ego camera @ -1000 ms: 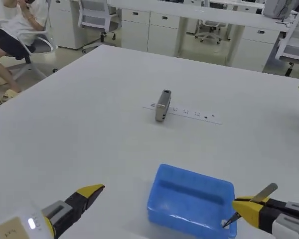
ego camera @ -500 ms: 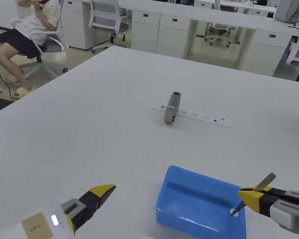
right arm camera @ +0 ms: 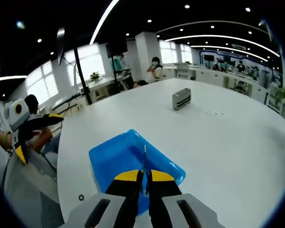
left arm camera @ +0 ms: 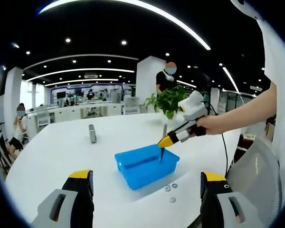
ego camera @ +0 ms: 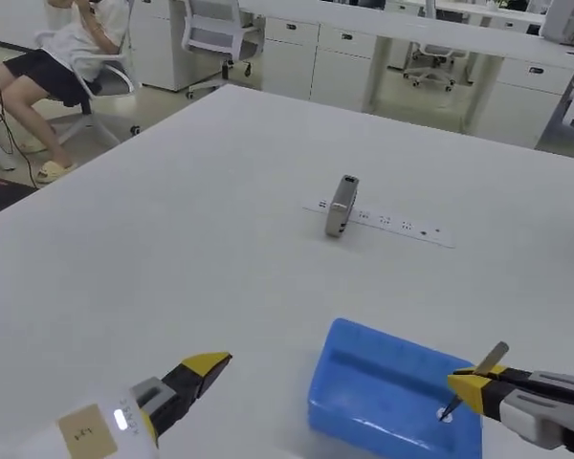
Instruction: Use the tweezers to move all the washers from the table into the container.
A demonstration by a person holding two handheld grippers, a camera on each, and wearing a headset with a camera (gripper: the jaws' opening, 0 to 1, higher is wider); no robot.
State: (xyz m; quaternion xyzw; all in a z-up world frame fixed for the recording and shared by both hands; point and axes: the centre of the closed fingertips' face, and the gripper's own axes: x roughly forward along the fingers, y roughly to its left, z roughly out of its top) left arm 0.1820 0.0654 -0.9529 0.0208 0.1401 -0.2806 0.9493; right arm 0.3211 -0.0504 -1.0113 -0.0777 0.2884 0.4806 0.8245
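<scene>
Compared with 0.5 s ago, the whole head view has shifted, which is camera motion. Relative to the container (ego camera: 378,378), both grippers keep their places, and the tweezers (ego camera: 478,375) still have their tips over the container's right end.

The left gripper (ego camera: 215,363) hangs over the table (ego camera: 172,239) near its near edge, left of the container and apart from it, pointing right and away. In the left gripper view its jaws stand wide apart with nothing between them.

The container sits close to the near edge, right of centre. In the left gripper view, three washers (left arm camera: 171,190) lie on the table just beside the container, between it and the table edge.

The tweezers' long axis is steeply tilted: handle end up and right, tips down and left, inside the container's rim at its right end. Whether the tips hold a washer cannot be told.

The right gripper (ego camera: 464,384) points left, its jaws closed together and clamped on the tweezers' shank. In the left gripper view a hand (left arm camera: 205,124) grasps this gripper from behind, forearm running off to the right.

Farther back, mid-table, an adapter (ego camera: 342,205) stands on a power strip (ego camera: 407,228).
</scene>
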